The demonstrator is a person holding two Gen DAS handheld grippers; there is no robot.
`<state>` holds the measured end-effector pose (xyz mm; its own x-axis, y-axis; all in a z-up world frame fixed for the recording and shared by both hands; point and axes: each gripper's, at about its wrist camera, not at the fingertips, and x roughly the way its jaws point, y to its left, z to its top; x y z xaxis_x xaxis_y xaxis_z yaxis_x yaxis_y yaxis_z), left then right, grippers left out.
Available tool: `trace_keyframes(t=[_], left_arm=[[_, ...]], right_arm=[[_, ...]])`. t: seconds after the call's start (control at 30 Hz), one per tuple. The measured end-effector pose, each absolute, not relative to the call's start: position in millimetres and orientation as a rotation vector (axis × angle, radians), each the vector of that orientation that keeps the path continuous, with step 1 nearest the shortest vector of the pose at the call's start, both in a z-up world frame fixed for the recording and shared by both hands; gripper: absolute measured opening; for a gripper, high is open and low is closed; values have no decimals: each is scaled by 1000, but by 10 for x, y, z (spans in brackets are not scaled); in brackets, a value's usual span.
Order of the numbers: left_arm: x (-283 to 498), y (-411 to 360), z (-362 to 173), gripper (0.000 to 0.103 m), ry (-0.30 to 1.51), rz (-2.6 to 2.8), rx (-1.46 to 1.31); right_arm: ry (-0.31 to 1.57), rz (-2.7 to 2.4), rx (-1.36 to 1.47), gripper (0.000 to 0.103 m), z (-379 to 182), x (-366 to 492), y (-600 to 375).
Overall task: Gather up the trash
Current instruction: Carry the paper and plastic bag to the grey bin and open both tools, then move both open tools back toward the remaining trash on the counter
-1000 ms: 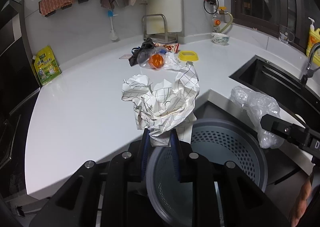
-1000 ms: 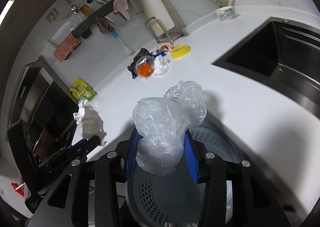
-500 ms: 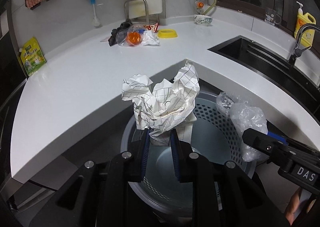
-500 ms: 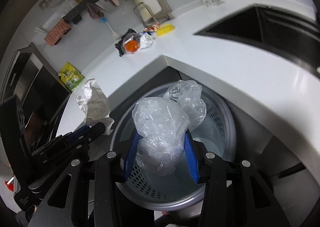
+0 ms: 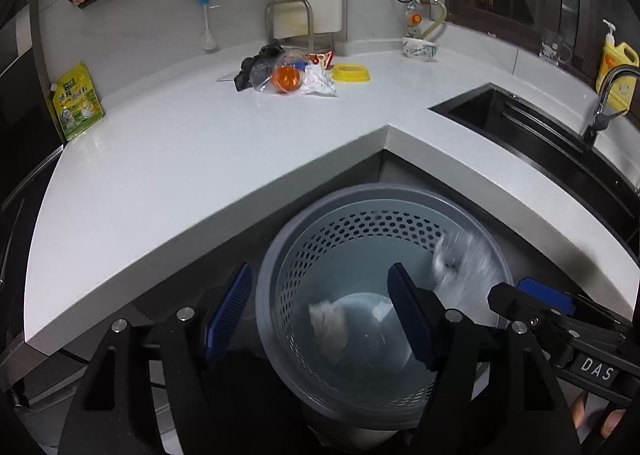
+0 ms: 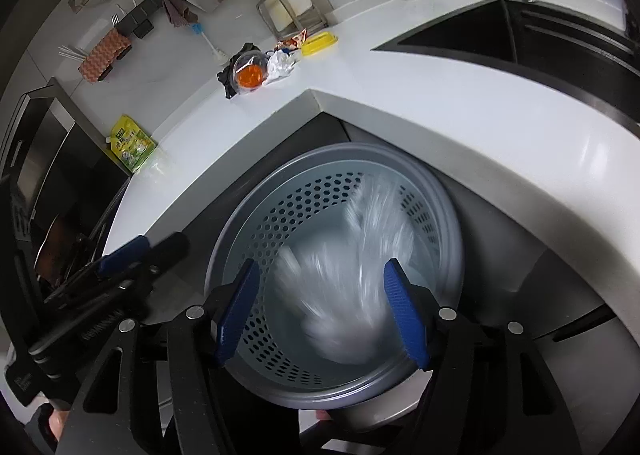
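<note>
Your left gripper (image 5: 320, 313) and right gripper (image 6: 322, 311) have just been opening, fingers apart, nothing clamped; paper (image 5: 328, 325) and bag (image 6: 352, 275) blur inside the bin (image 5: 280, 255).

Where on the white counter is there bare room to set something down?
The widest bare stretch of the counter runs from the green pouch to the inner corner above the bin. The strip fronting the sink is also bare. It is crowded at the back, around the trash pile and yellow lid.
</note>
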<state>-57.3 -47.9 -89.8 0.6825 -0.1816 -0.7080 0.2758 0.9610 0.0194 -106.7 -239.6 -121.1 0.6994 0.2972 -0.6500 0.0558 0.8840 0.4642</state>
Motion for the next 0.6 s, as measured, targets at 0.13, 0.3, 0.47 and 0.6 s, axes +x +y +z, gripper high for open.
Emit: trace_keyframes(t=[0.13,0.3,0.47,0.6], left_arm=[[-560,-420,-885,71,780,-237,112],[-539,-391,-916,72,792,-222,111],[-500,-391,-927,72,798,-218,116],[-454,-397,-906,73,789,-214,121]], right_arm=[[776,133,504,62,-1187,-1095,-2453],[773,136,499,64,-1189,-1106,-2443],[766,147,478,64,-1163,-1083,-2405],[744,144,454,65,-1082,-1039,-2394]])
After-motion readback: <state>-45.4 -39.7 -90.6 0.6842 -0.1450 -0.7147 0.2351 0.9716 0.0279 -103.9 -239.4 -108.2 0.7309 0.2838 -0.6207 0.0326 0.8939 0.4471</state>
